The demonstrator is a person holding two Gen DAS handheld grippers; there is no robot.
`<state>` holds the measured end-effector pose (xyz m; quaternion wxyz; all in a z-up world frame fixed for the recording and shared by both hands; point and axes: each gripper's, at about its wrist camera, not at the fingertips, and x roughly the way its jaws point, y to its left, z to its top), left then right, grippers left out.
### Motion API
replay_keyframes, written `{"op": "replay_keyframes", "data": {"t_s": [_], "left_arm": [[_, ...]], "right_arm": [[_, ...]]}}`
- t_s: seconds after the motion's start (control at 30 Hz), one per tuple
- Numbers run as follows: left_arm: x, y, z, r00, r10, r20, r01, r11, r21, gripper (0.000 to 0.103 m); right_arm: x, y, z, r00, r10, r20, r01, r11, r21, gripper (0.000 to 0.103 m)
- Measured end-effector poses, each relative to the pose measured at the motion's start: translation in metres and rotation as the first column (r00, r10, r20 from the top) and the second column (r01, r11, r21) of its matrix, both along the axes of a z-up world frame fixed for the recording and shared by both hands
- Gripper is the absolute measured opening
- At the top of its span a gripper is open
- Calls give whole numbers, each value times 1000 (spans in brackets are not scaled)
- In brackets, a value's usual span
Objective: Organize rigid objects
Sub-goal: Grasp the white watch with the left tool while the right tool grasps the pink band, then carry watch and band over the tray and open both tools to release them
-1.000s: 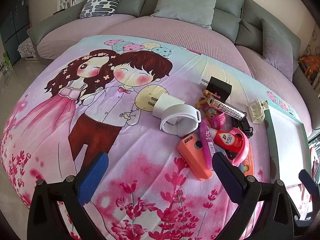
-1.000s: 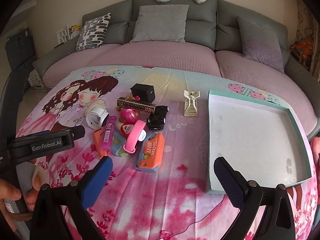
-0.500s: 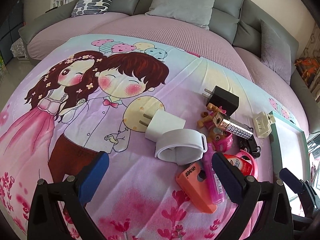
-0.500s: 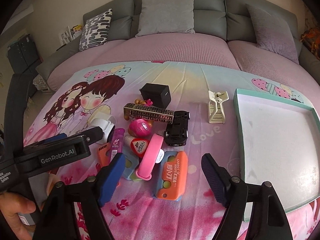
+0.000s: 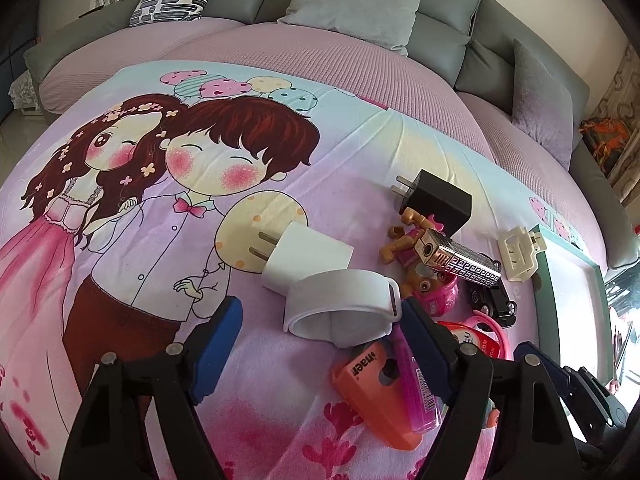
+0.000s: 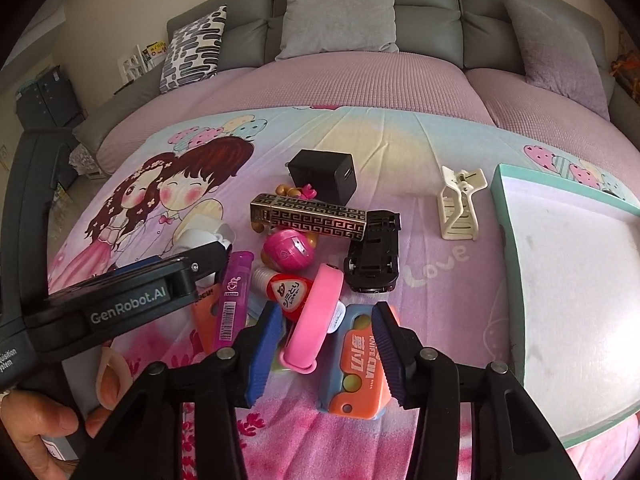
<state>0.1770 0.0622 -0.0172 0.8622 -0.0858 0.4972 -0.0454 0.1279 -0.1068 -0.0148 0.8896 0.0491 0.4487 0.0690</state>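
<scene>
Spread over a grey sofa [image 6: 360, 12] with lilac seat cushions: a pink cartoon-couple printed sheet [image 5: 140, 208], a pile of small rigid items on it, and a teal-rimmed white shallow box [image 6: 505, 232] at the right edge. Under the left gripper [image 5: 320, 344], jaws just been closing yet clear of everything: a white plastic looped band [image 5: 340, 300] beside a white wall plug [image 5: 308, 256]. Under the right gripper [image 6: 326, 354], jaws just been closing, half-narrowed, gripping nothing: a pink silicone wristband [image 6: 312, 316] and an orange-and-blue toy utility knife [image 6: 356, 364].

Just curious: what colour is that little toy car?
Black; the toy car shows best in the right wrist view.
</scene>
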Motion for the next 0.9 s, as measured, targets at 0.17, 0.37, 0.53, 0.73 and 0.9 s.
{"op": "replay_keyframes", "data": {"t_s": [0.17, 0.37, 0.53, 0.73, 0.9], "left_arm": [[-2, -4, 2, 1000, -27, 11, 27, 999, -38, 59], [-7, 1, 6, 999, -4, 35, 5, 999, -45, 57], [-15, 5, 16, 997, 16, 77, -13, 999, -40, 57], [-20, 4, 35, 990, 42, 134, -36, 998, -47, 57], [-22, -4, 52, 985, 53, 166, -44, 997, -56, 57]], "right_arm": [[-3, -2, 1, 1000, -5, 7, 5, 1000, 15, 20], [-9, -7, 5, 1000, -15, 26, 14, 999, 36, 18], [-16, -14, 15, 996, -39, 80, 36, 999, 38, 16], [-23, -24, 30, 986, -68, 153, 64, 997, 35, 16], [-27, -40, 44, 971, -105, 216, 96, 994, 53, 16]]}}
